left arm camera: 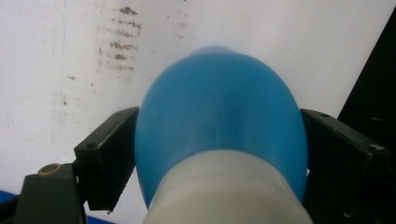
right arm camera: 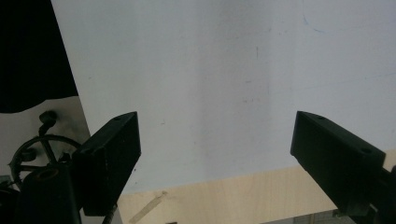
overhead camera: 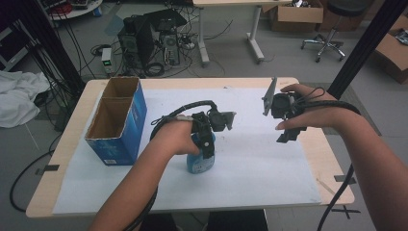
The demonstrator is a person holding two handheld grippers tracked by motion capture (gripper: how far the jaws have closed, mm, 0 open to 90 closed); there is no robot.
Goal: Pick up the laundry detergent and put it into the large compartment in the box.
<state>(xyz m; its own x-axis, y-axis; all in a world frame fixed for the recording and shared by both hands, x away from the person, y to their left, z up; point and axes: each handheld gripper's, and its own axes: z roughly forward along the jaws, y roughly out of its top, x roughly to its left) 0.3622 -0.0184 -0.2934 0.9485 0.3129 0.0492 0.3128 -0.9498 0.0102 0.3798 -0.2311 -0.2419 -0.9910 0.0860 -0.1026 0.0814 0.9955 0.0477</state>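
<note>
A blue bottle with a pale neck stands on the white sheet near the table's middle. My left gripper comes down on it from above. In the left gripper view the bottle's blue body sits between the two black jaws, and both pads press on its sides. Over the right part of the table my right gripper hangs in the air. In the right gripper view it stands open, with nothing between its jaws and the white sheet below.
An open blue cardboard box with two compartments stands at the table's left. A white sheet covers most of the wooden table. Computer towers, cables and an office chair are on the floor beyond.
</note>
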